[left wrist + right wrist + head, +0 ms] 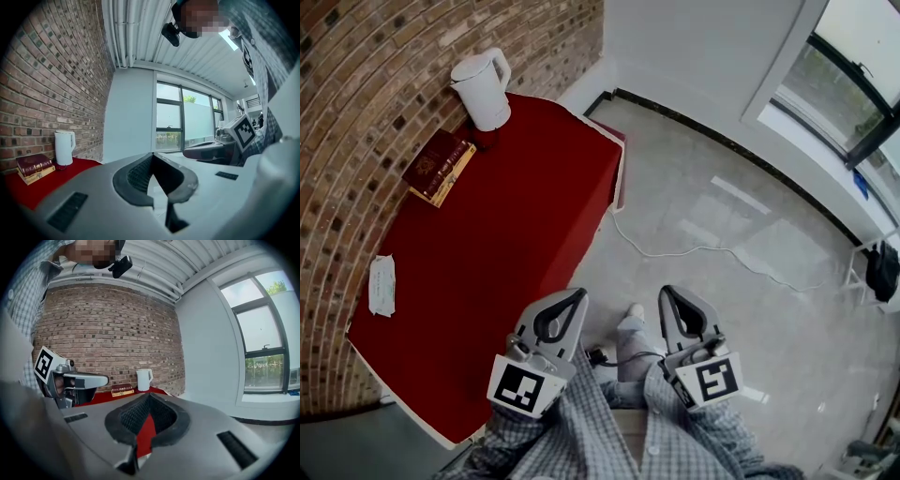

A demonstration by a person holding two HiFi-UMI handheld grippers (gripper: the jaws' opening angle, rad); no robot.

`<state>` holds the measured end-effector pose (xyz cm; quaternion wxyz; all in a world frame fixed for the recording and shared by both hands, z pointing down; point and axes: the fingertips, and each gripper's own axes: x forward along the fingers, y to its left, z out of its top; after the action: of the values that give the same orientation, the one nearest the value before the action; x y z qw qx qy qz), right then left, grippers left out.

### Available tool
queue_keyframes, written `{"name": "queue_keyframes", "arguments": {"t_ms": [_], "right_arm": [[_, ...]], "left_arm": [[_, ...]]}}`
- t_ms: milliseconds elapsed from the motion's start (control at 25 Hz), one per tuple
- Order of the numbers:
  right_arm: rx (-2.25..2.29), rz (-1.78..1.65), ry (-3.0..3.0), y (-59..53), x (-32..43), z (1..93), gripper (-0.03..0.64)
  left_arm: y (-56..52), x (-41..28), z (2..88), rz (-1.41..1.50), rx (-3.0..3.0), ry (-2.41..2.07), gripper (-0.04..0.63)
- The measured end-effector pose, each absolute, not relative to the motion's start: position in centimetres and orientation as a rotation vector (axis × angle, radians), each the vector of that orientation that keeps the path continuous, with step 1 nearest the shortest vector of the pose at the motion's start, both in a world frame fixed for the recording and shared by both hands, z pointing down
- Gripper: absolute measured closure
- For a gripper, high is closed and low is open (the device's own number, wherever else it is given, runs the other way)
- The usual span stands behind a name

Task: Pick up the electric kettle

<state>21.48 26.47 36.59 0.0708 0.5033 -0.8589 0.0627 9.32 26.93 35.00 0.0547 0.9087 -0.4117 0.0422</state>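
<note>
Head view alone: paper slip [382, 285] near the table [516, 244]'s left edge; white cable [694, 251] on the floor off the table's right side; checked sleeves [581, 431] at the table's near end.
Left gripper view alone: tall window [183, 122] beyond the table's far end.
Right gripper view alone: brick wall [112, 333] seen face-on behind the table.
Surface: table under a red cloth, its long left side along the brick wall.
Room: pale glossy floor, white walls, ribbed white ceiling.
Electric kettle [483, 86]: white, upright, lid down, looped handle at one side; stands at the table's far corner by the wall, well apart from both grippers.
Books [441, 166]: dark red stack on the table, just beside the kettle on its nearer side.
Left gripper [577, 296]: over the table's near right edge; jaws closed tip to tip, nothing between them.
Right gripper [667, 292]: over the floor off the table's right side; jaws fully closed, empty.
</note>
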Motion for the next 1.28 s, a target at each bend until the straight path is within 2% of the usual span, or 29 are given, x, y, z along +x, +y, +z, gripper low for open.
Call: {"name": "queue_keyframes", "arguments": {"t_ms": [920, 1280], "right_arm": [[1.309, 0.196, -2.711, 13.1, 29.4, 36.2, 0.611], [1.223, 0.208, -2.752, 11.0, 28.5, 36.7, 0.611]], "left_arm": [[15.8, 14.9, 33.0, 0.06, 2.606, -1.62, 0.591], [15.1, 13.8, 33.4, 0.067, 2.535, -1.727, 0.591]]}}
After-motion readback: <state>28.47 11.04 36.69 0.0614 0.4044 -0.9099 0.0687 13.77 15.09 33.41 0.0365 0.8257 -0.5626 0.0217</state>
